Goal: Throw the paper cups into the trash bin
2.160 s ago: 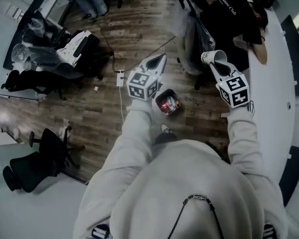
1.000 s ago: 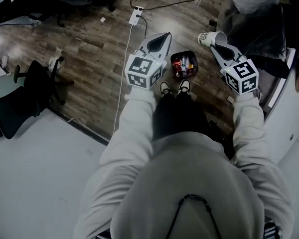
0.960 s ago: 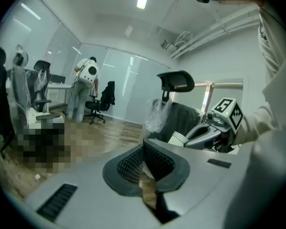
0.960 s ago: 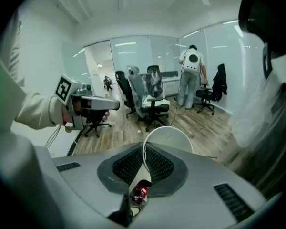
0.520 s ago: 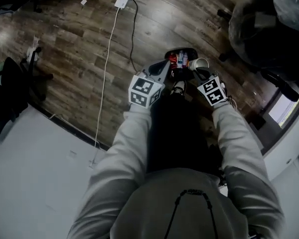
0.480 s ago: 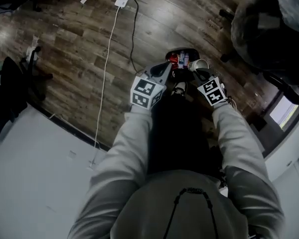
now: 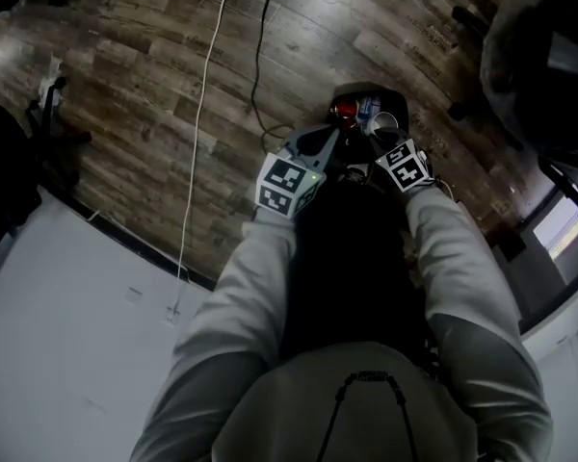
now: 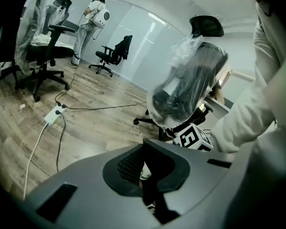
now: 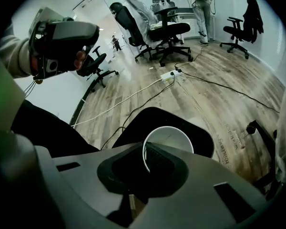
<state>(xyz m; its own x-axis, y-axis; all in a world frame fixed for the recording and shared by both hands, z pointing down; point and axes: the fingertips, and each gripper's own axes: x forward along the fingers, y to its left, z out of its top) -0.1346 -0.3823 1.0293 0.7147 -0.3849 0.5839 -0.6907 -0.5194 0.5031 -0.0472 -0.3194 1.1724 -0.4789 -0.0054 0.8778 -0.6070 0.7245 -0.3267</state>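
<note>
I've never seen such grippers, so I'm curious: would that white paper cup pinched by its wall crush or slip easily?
The paper cup is probably light: the right gripper holds it by one thin wall alone. That wall likely flexes, yet the rim looks round, so the pinch seems gentle. Released over the trash bin, it may tumble.

Looked thin, smooth white paper: paper cup [image 9: 174,140]. Seemed matt black inside: trash bin [image 9: 129,125]. Cast in matt grey plastic: right gripper [image 9: 147,152], left gripper [image 8: 145,147]. Laid in grained wood planks of dull sheen: floor [image 7: 144,85]. Wrapped in clear, glossy, crinkled film: chair [image 8: 190,85]. Hung in soft pale cloth: sleeve [image 7: 260,287]
</note>
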